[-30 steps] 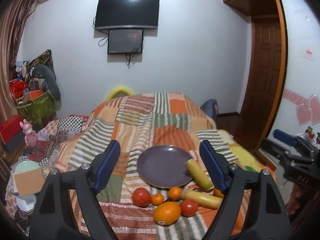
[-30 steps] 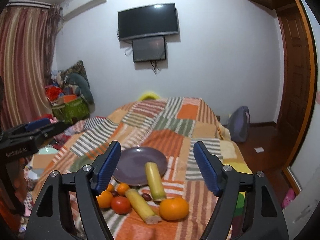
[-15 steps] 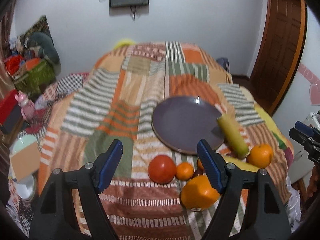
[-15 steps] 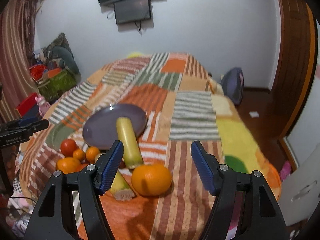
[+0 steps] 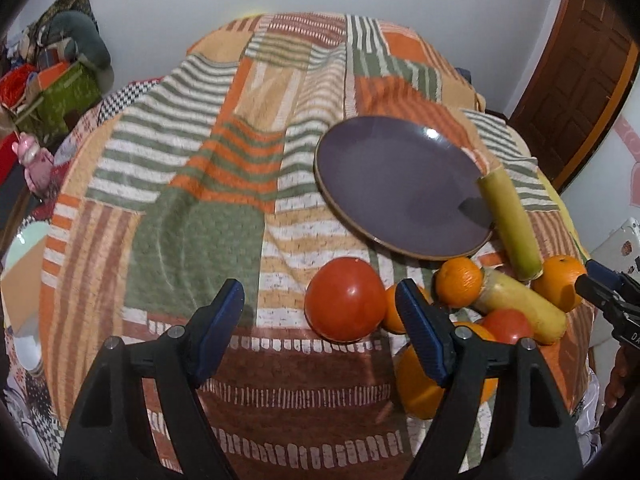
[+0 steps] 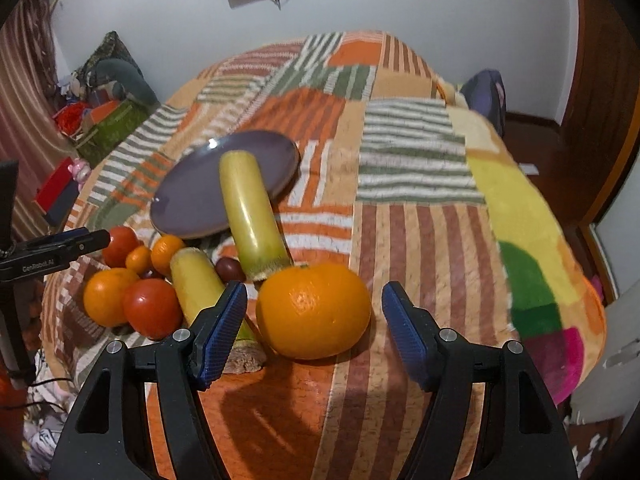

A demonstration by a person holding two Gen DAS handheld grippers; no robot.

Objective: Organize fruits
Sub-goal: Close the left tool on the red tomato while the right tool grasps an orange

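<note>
**Orange and tomato lined up for grasping**

Right gripper (image 6: 312, 320) wide open, empty, framing the large orange (image 6: 313, 311) on the blanket (image 6: 420, 248) beside the empty plate (image 6: 188, 204). Left gripper (image 5: 320, 312) equally spread, empty, just short of the big tomato (image 5: 345, 299). Probably firm, rounded, prone to rolling; best pinched across the widest middle, tomato gently.

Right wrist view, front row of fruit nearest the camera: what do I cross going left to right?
Orange at the left edge → tomato → near yellow-green stalk → big orange, which sits between the open right gripper fingers.
</note>
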